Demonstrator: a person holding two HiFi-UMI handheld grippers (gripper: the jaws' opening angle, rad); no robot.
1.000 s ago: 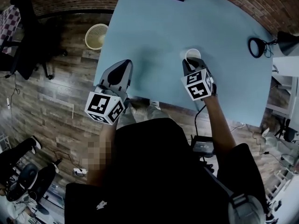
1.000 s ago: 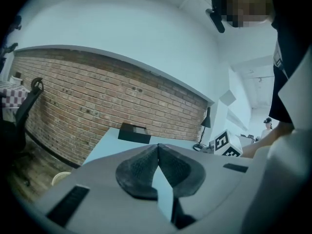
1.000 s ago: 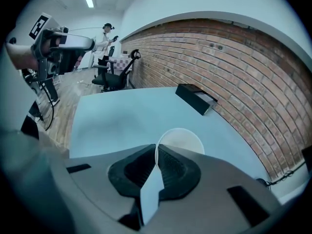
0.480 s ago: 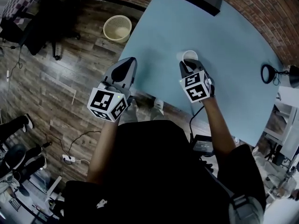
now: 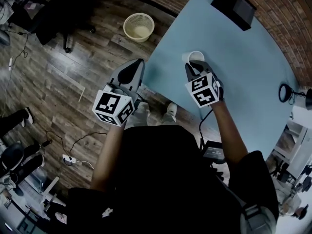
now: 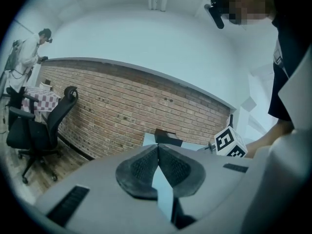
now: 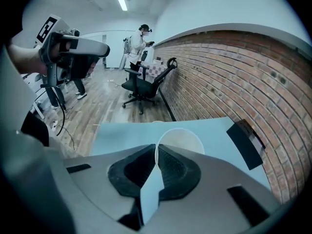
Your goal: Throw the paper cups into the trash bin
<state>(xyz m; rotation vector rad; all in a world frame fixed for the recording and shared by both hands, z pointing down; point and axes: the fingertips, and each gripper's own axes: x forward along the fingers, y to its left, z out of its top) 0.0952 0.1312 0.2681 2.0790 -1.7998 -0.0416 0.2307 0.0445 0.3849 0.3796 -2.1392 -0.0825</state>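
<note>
Right jaws: nearly together, nipped on the thin wall of the paper cup; the wall runs down between the two ribbed pads, so only a sliver of gap is left.
Right gripper (image 7: 156,150): tilted steeply downward over the tabletop, with its marker cube toward the person.
Paper cup (image 7: 180,139): white, mouth open toward the camera, held by its rim at the right gripper's tips. In the head view it shows against the blue top near the table's left edge. Whether its base touches the top cannot be told.
Left jaws: pressed together at the tips, with nothing between the pads.
Left gripper (image 6: 158,149): empty and pointing nearly level. In the head view it sits over the wooden floor, just beside the table's edge and apart from the right gripper.
Table (image 5: 253,67): light blue top, running from the cup to the brick wall.
Black device (image 5: 233,6): flat and dark, on the far end of the table by the wall.
Trash bin (image 5: 139,27): cream mesh basket, upright on the floor with its mouth open. It stands beyond the left gripper, near the table's left edge and well apart from the cup.
Floor (image 5: 58,82): dark wooden planks, with cables trailing across them.
Office chair (image 7: 144,84): black, on the floor by the brick wall.
Bystander (image 7: 137,45): standing behind the chair, too small to make out further.
</note>
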